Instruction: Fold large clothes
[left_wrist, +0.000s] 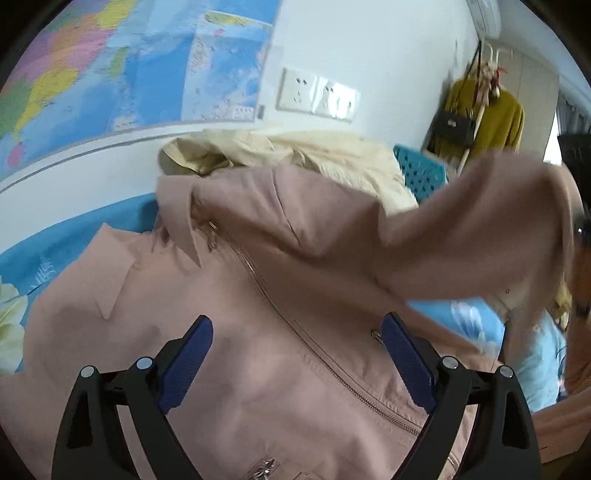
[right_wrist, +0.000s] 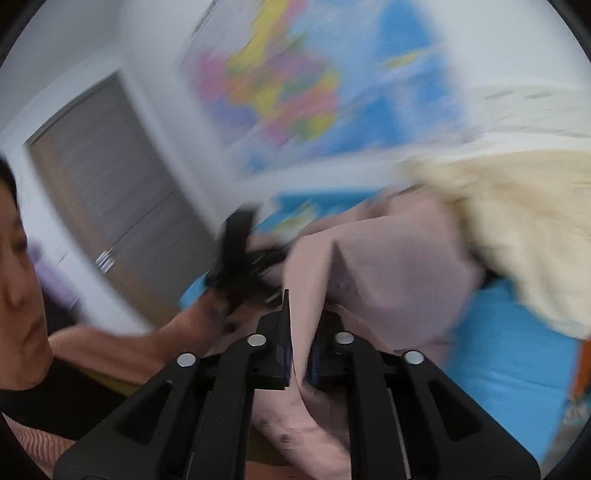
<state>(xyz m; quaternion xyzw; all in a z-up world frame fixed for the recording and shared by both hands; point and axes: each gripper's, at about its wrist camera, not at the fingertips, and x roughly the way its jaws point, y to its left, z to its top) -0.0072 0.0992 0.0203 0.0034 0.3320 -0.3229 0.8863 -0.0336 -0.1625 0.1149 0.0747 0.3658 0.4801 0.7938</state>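
**Ana:** Pink cloth fills the left wrist view. The pink jacket (left_wrist: 280, 295) lies front-up on the blue bedsheet (left_wrist: 55, 251), zip (left_wrist: 258, 280) running down its middle, collar toward the wall. The left gripper (left_wrist: 297, 354) hangs over its chest with jaws wide apart and nothing between them.

**Ben:** And that flap on the right side?

**Ana:** That is the jacket's sleeve (left_wrist: 491, 221), lifted clear of the bed and blurred. Behind the collar sits a cream garment (left_wrist: 314, 151) in a heap, with a blue basket (left_wrist: 421, 170) beside it.

**Ben:** The right wrist view is smeared, but the grip reads clearly: the right gripper (right_wrist: 300, 339) has its jaws closed on a fold of the pink sleeve (right_wrist: 373, 277), cloth pinched between the pads. The left gripper (right_wrist: 236, 258) shows as a dark shape further off, over the jacket.

**Ana:** So I judge the step to be folding the sleeve across the front.

**Ben:** Agreed. To do it well, carry the sleeve over flat, so it lands across the chest without a twist, and keep it clear of the cream heap. The free left jaws could press down near the shoulder to set the fold line.

**Ana:** Release only once the cuff rests on the body, or the fabric may slide back.
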